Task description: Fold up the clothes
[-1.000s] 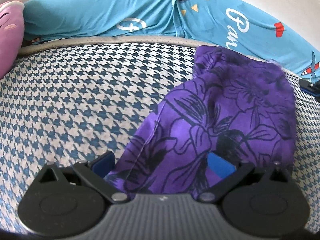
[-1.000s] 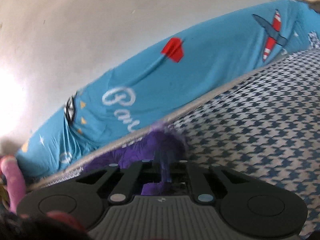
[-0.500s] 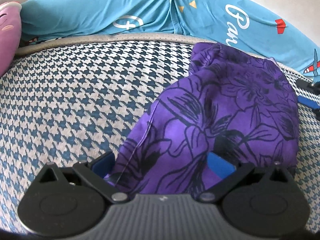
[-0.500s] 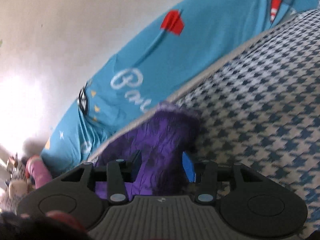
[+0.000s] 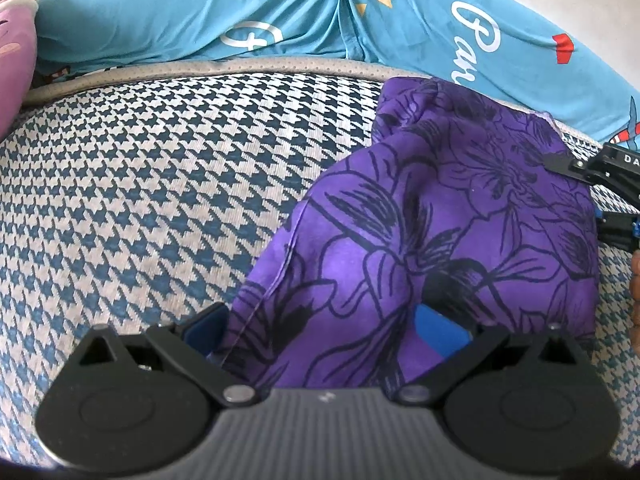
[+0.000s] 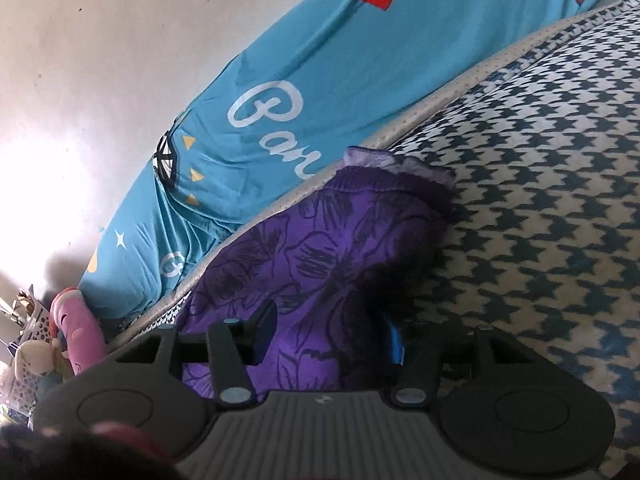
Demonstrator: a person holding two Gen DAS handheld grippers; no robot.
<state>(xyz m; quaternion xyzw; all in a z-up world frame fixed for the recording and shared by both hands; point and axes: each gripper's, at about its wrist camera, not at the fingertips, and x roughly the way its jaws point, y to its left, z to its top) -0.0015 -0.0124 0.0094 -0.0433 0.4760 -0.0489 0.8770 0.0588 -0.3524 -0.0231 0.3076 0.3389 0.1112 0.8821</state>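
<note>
Open houndstooth mattress [image 5: 140, 184] from 9 to 12 o'clock of left gripper [image 5: 326, 326]: flat, bare, clear passage. Purple floral garment [image 5: 440, 220] bunched from 12 to 2 o'clock, filling the gap between the blue pads [image 5: 440, 332]. Right gripper [image 5: 600, 184] at 3 o'clock, against the garment's edge, blocking that side. Blue printed bolster [image 5: 240, 12] along the far edge at 12 o'clock, closing off the back. Pink plush [image 5: 12, 52] at 10 o'clock, in the corner. In right wrist view, bare mattress from 12 to 3 o'clock, wall [image 6: 100, 40] beyond the bolster.
</note>
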